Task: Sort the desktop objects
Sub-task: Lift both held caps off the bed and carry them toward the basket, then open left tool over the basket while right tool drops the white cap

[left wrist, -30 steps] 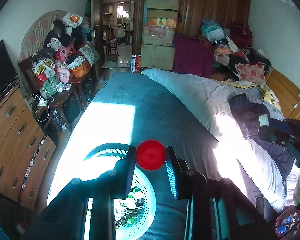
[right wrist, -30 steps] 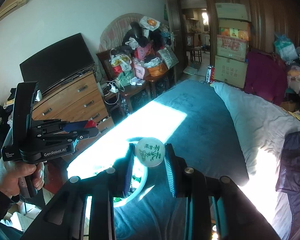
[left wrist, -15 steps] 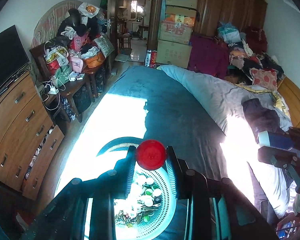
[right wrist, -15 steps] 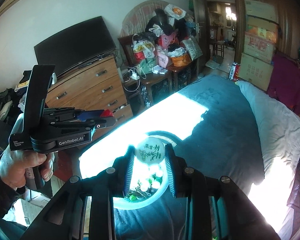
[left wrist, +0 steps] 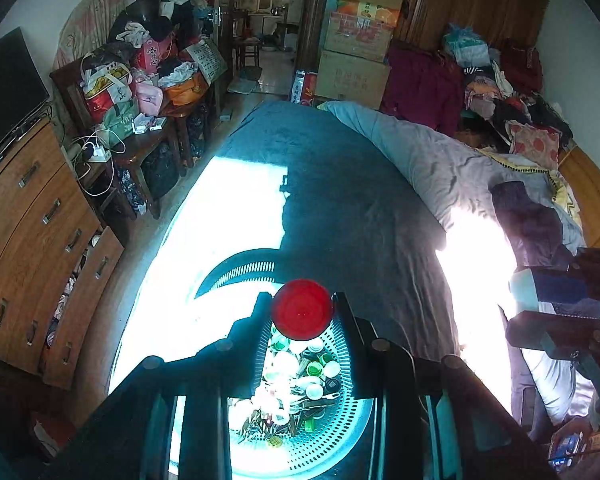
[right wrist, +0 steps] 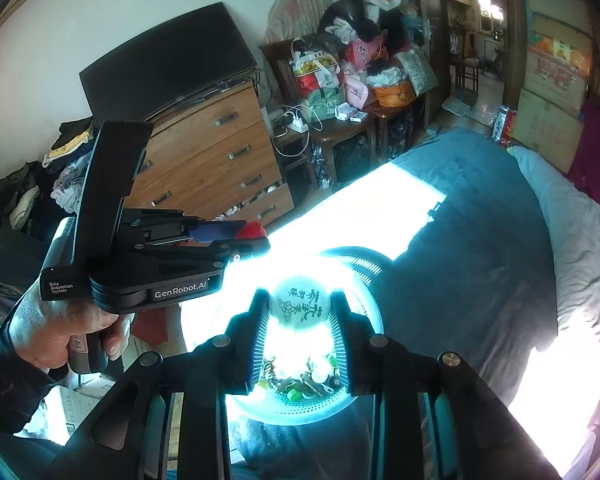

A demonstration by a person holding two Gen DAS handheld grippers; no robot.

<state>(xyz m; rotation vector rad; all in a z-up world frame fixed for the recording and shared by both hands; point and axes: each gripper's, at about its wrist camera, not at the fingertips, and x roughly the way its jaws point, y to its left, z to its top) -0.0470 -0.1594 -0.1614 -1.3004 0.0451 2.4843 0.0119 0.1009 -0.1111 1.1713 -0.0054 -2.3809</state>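
The left gripper [left wrist: 302,308] points steeply downward, its two fingers [left wrist: 256,320] closed on a red cap [left wrist: 302,309] pinched between the pads. Seen from the right wrist camera, the same tool sits at about nine o'clock, lying roughly level, and a bare hand [right wrist: 60,332] wraps its grip from below with a dark sleeve [right wrist: 4,380] behind it. The right gripper [right wrist: 300,308] also tilts downward, jaws narrowed onto a pale round lid [right wrist: 300,306] with green lettering. From the left wrist camera, part of the right tool shows at three o'clock.
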